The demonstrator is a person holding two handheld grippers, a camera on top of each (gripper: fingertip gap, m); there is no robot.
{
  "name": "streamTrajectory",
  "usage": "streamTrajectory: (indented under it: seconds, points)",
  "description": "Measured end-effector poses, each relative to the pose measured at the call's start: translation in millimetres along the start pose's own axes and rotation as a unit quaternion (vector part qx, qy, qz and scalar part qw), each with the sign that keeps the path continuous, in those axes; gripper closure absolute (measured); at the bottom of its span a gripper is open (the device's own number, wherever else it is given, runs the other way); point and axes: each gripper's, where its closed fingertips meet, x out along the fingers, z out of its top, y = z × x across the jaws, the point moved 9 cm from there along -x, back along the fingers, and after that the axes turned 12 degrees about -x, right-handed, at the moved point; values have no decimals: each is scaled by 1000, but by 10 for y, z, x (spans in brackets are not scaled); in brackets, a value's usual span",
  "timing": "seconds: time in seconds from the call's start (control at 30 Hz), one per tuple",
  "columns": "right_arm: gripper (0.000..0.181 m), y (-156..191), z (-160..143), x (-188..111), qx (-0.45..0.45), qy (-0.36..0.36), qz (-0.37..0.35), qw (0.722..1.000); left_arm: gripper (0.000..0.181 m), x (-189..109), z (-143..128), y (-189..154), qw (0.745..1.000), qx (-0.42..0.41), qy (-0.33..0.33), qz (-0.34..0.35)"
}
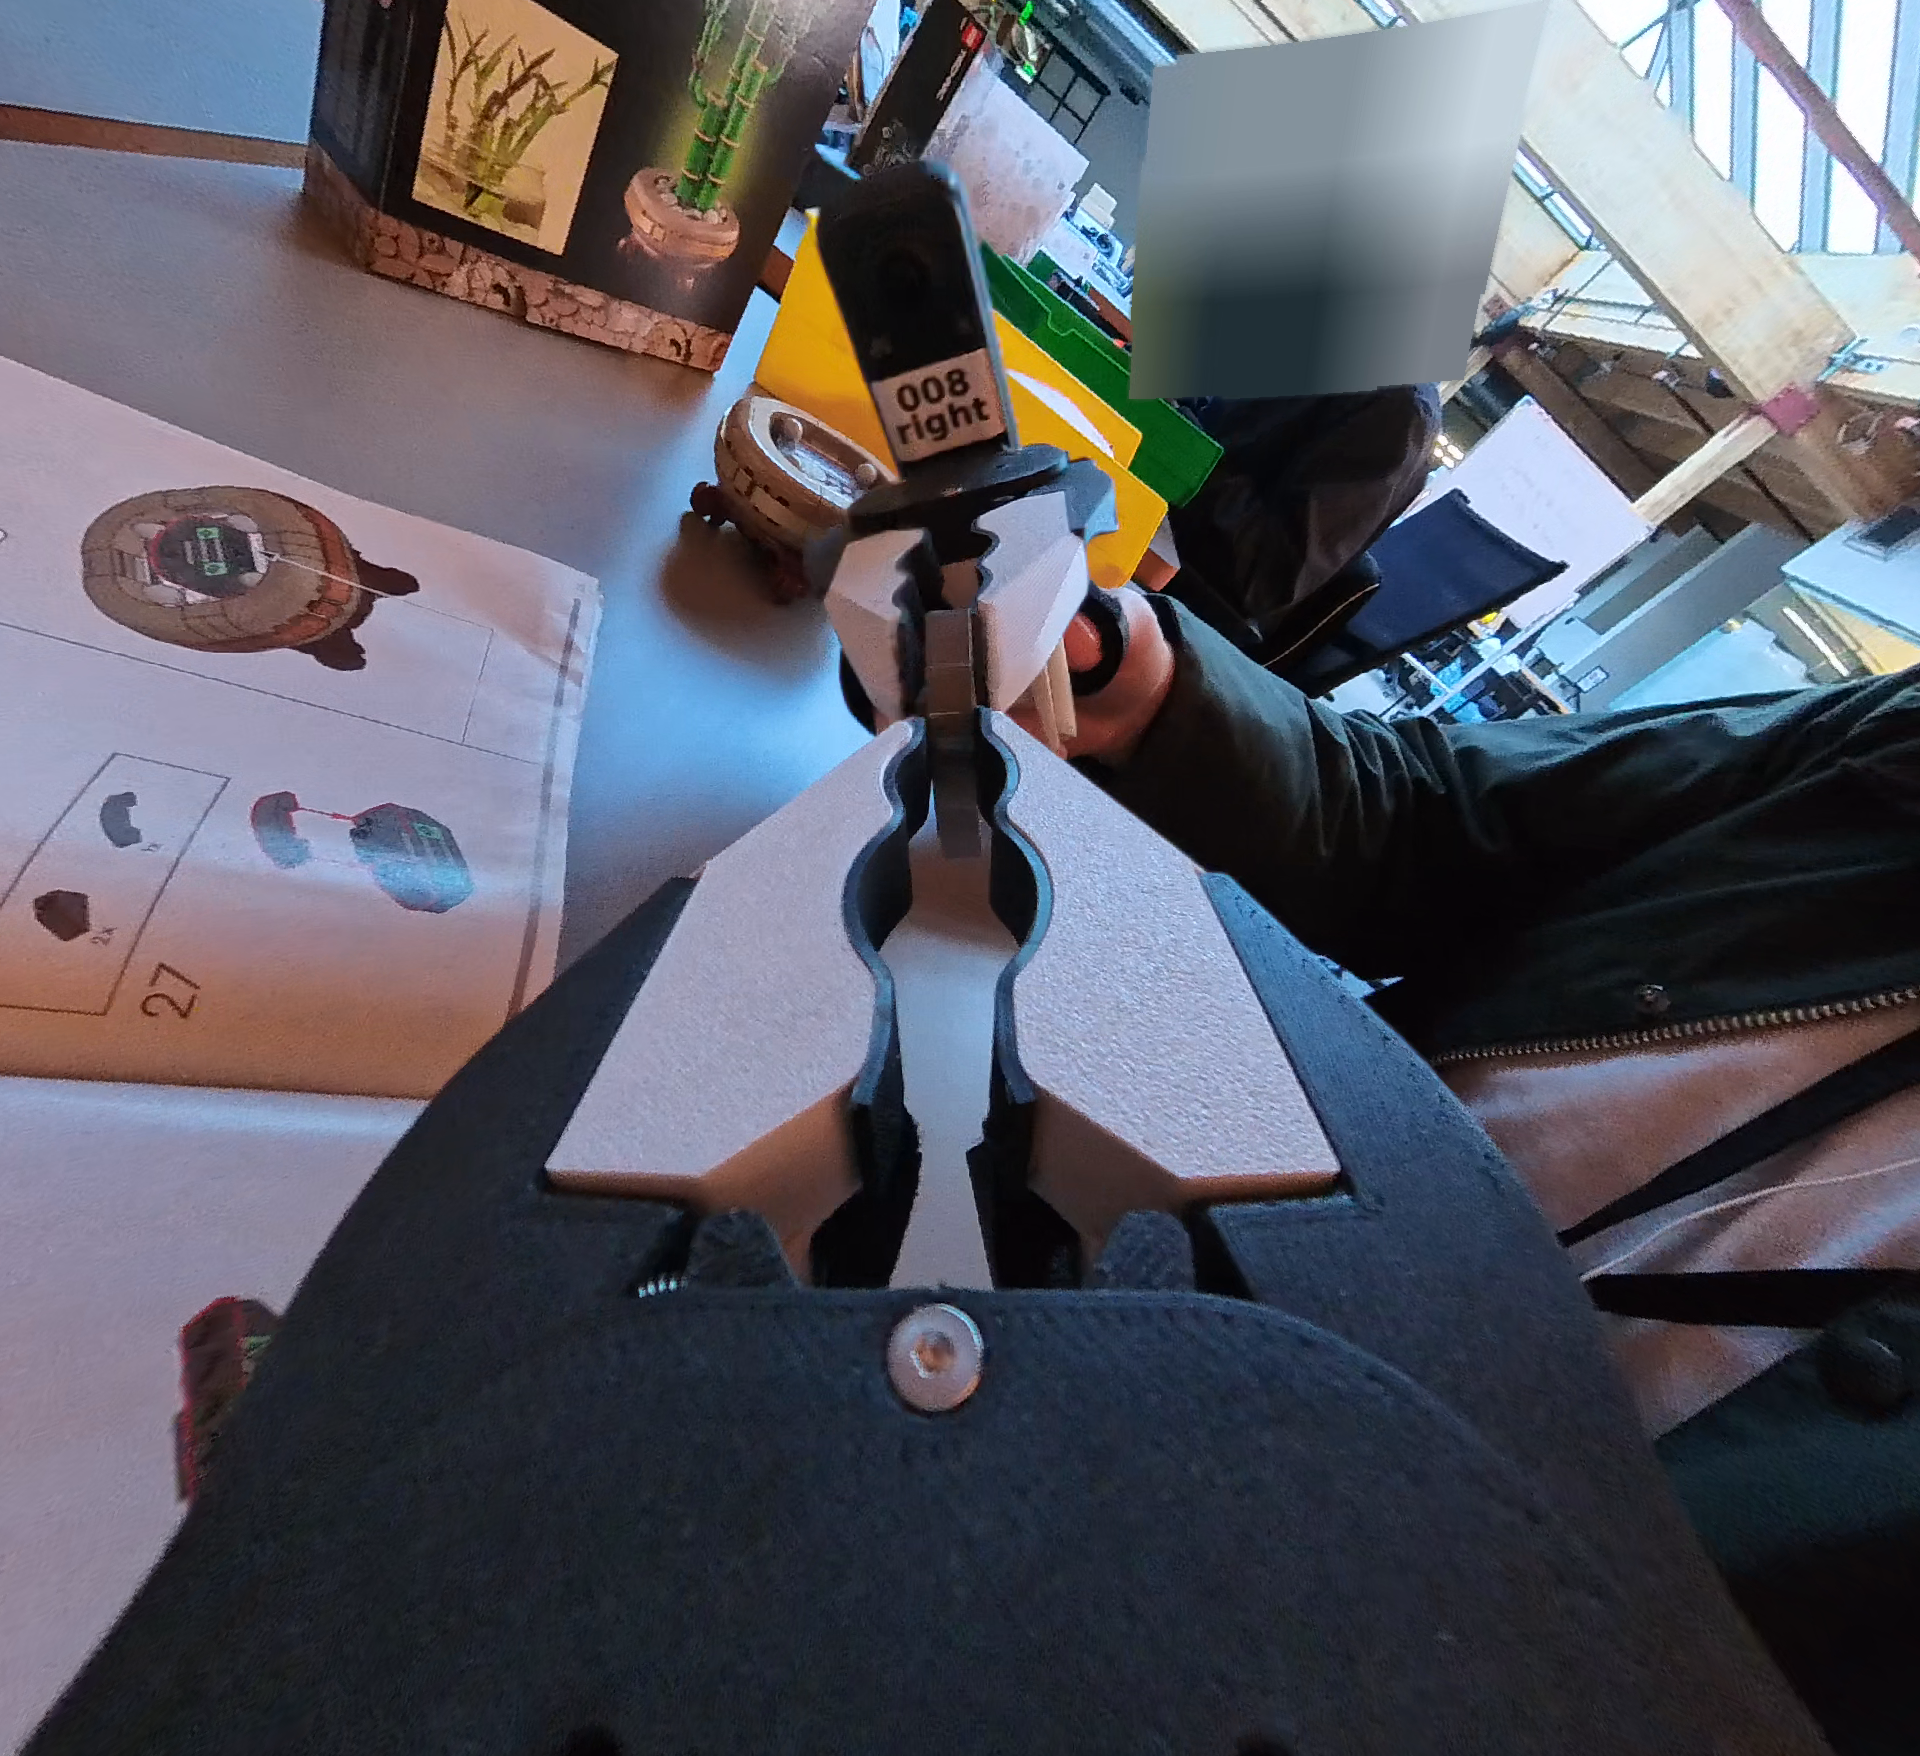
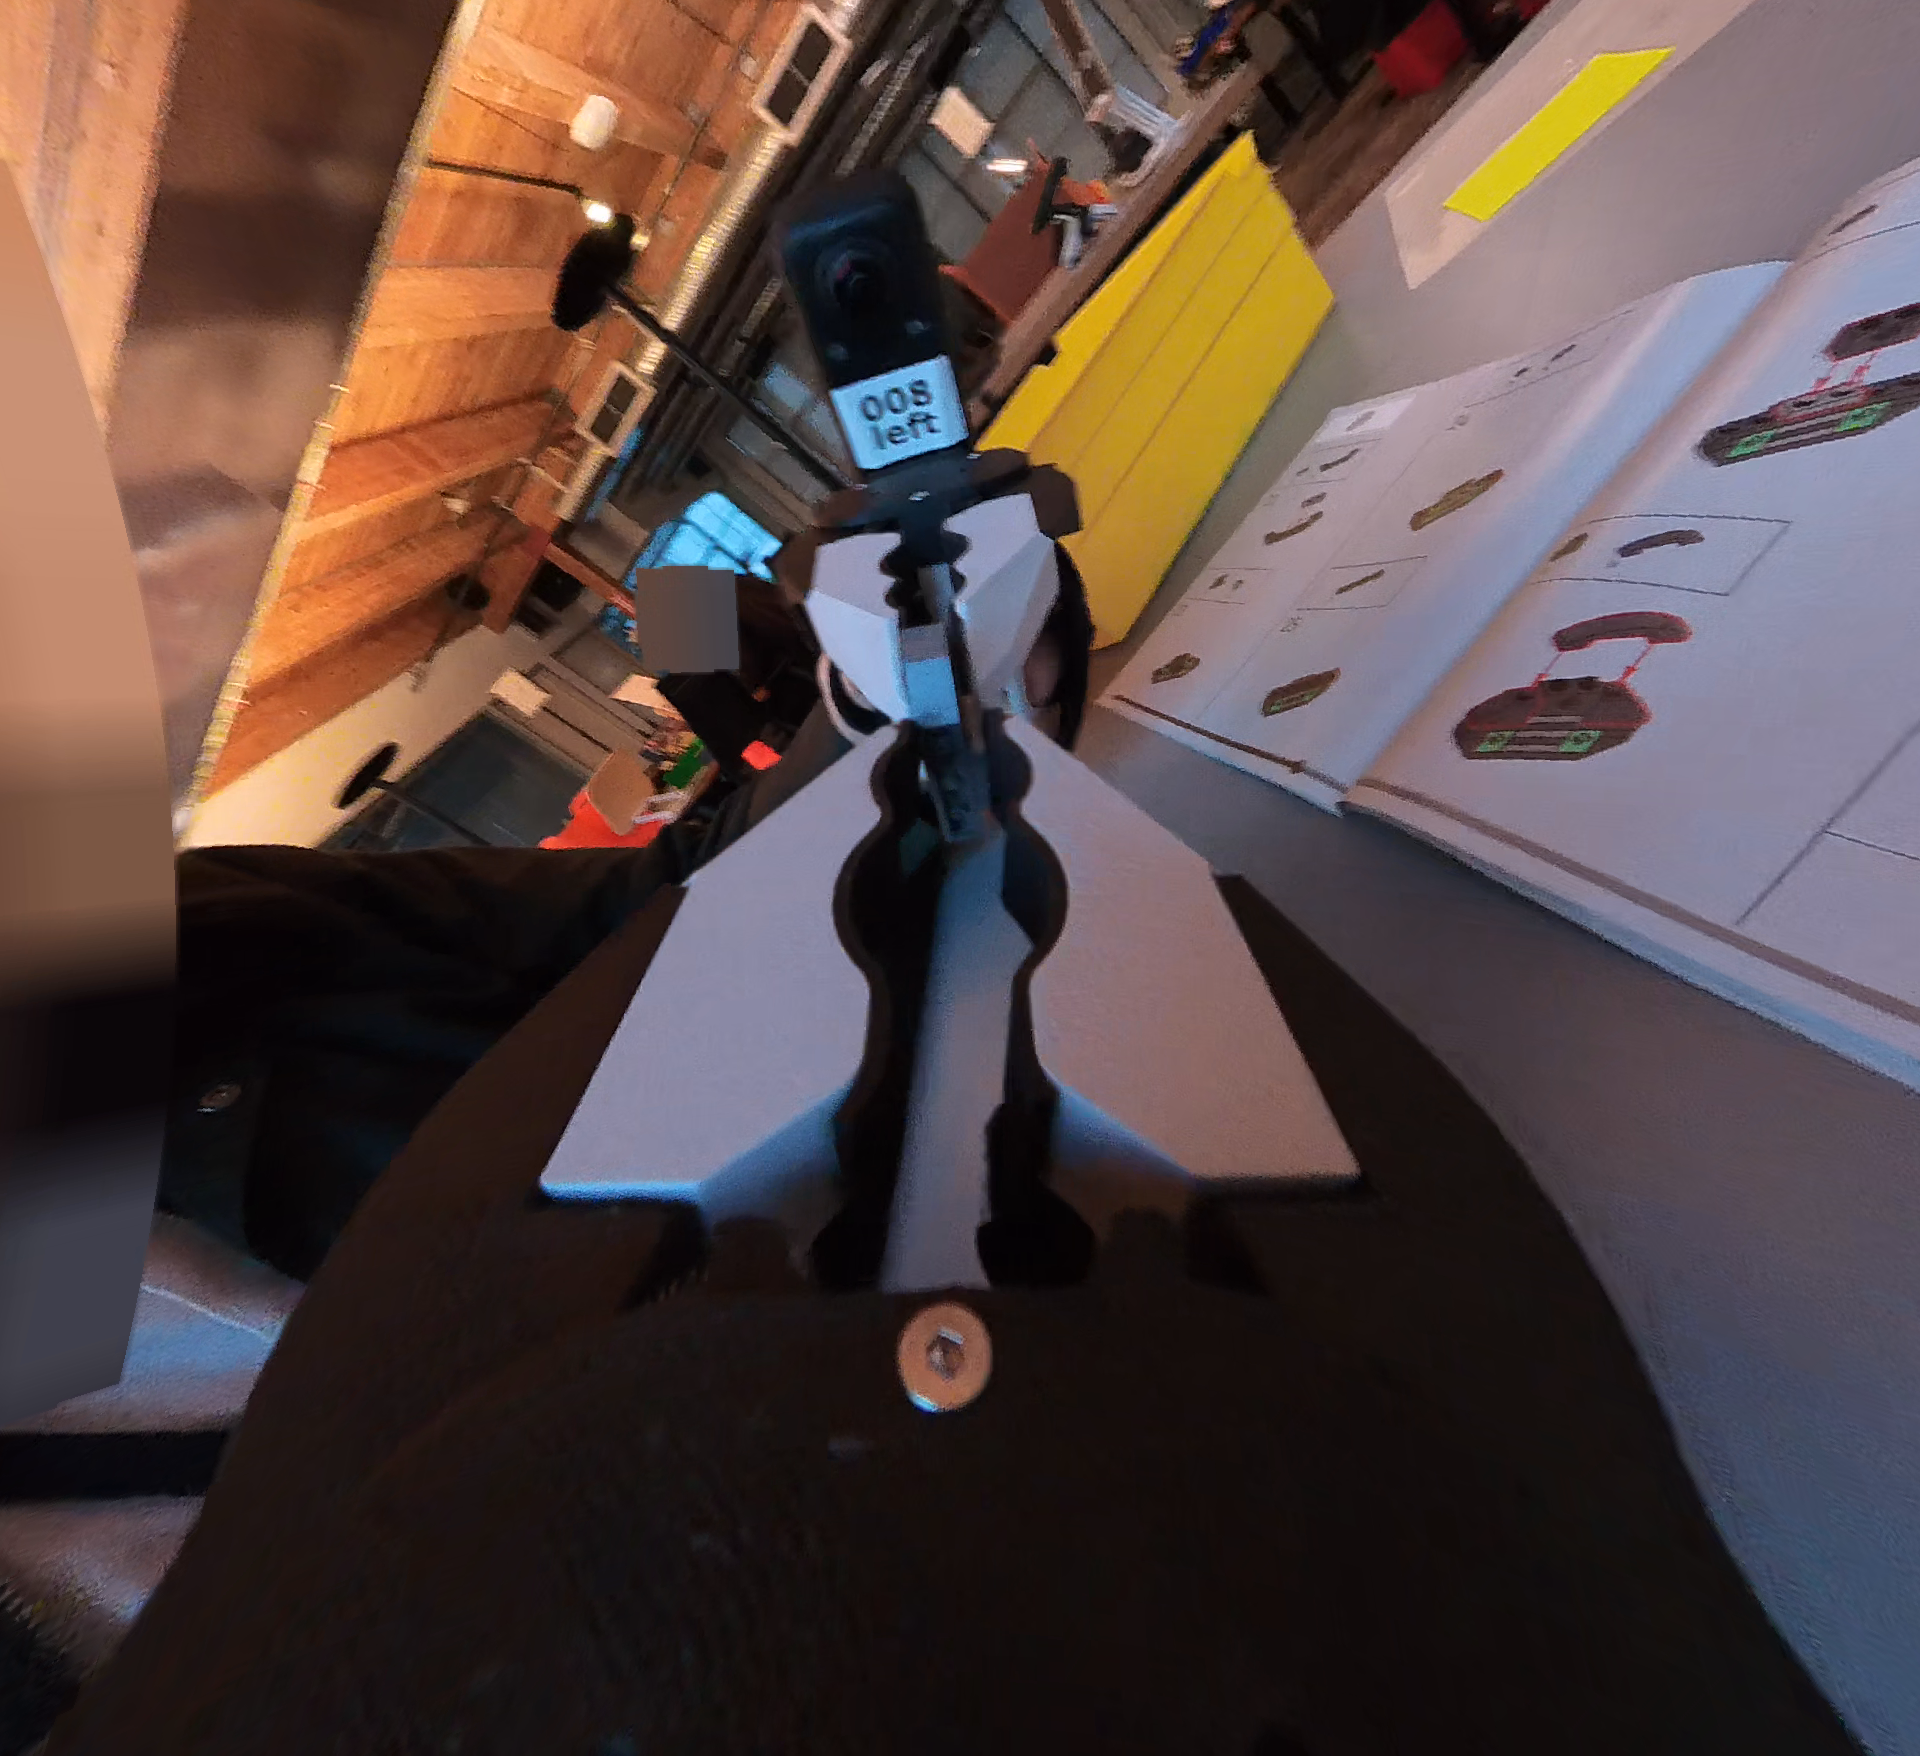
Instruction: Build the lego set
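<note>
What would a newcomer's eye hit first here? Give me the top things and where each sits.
Dead centre, the left tool and the right tool meet tip to tip above the table, both shut on one grey brick stack. Left of them the instruction booklet lies open on the table. Behind it the dark set box stands upright, with the round tan pot build beside a yellow bin.

Each camera sits on its own hand-held gripper, looking forward along the two fingers from close above the table [image 1: 312, 335]. The two views face each other at short range, both strongly tilted. They share the open instruction booklet [image 1: 260, 771] [image 2: 1558, 667] and the yellow bin [image 1: 821, 324] [image 2: 1174, 397].
</note>
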Motion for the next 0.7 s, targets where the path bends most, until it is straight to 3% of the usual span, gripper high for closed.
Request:
streamTrajectory:
  seconds: [0.13, 0.7]
  points:
    - [171, -29, -21, -18, 33, 19, 15, 999, 174, -7, -39, 48, 999, -33, 30, -15]
    - [171, -91, -34, -55, 44, 24, 10, 999, 175, -55, -29, 120, 999, -41, 24, -21]
